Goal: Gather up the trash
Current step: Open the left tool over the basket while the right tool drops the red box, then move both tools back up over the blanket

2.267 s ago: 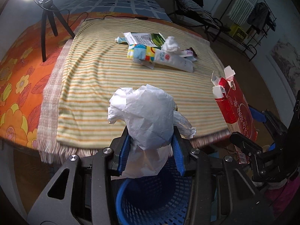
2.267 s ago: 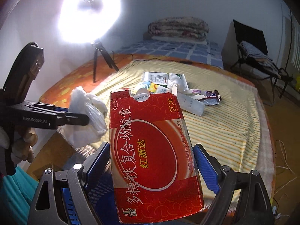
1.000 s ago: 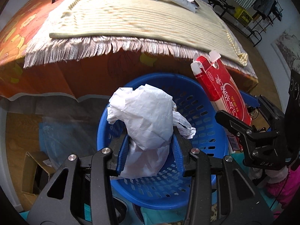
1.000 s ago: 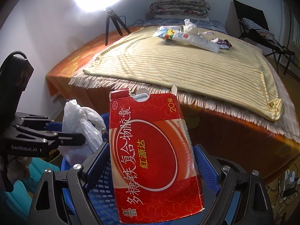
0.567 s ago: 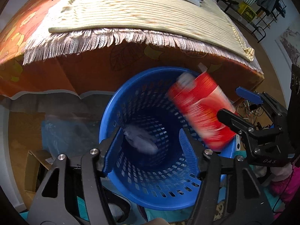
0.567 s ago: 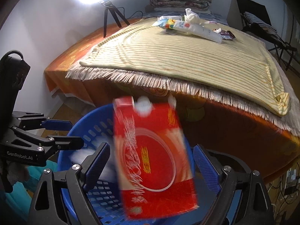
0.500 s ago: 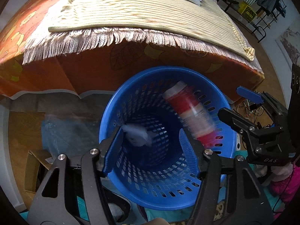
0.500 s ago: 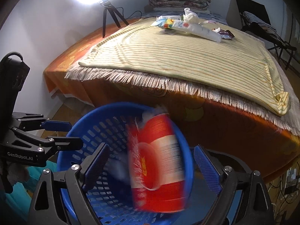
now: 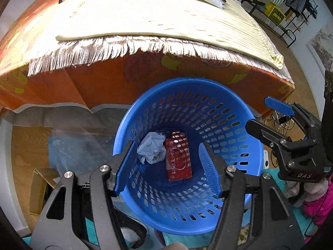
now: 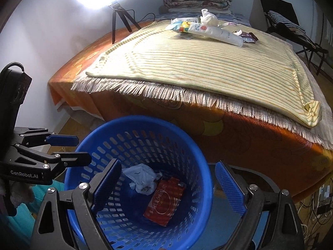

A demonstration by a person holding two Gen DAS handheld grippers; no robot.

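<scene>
A blue plastic basket [image 9: 239,112] stands on the floor against the bed; it also shows in the right wrist view [image 10: 104,133]. Inside lie a crumpled white paper [image 9: 152,146] [image 10: 142,178] and a red carton [image 9: 178,156] [image 10: 164,201]. My left gripper [image 9: 166,160] is open and empty above the basket's mouth. My right gripper [image 10: 166,187] is open and empty above it too, and shows at the right of the left wrist view [image 9: 268,114]. More trash lies at the far side of the bed: a long white packet [image 10: 216,32], a crumpled tissue [image 10: 208,17] and wrappers [image 10: 246,36].
The bed has a striped yellow blanket [image 10: 197,62] with a fringe over an orange flowered sheet [image 10: 239,137]. A ring light on a tripod [image 10: 118,18] stands at the far left. A cardboard box [image 9: 39,189] lies on the floor at left. A chair [image 10: 291,27] stands at far right.
Both grippers came down from over the bed to the basket and opened. The white paper and the red carton dropped from them and now lie at the basket's bottom.
</scene>
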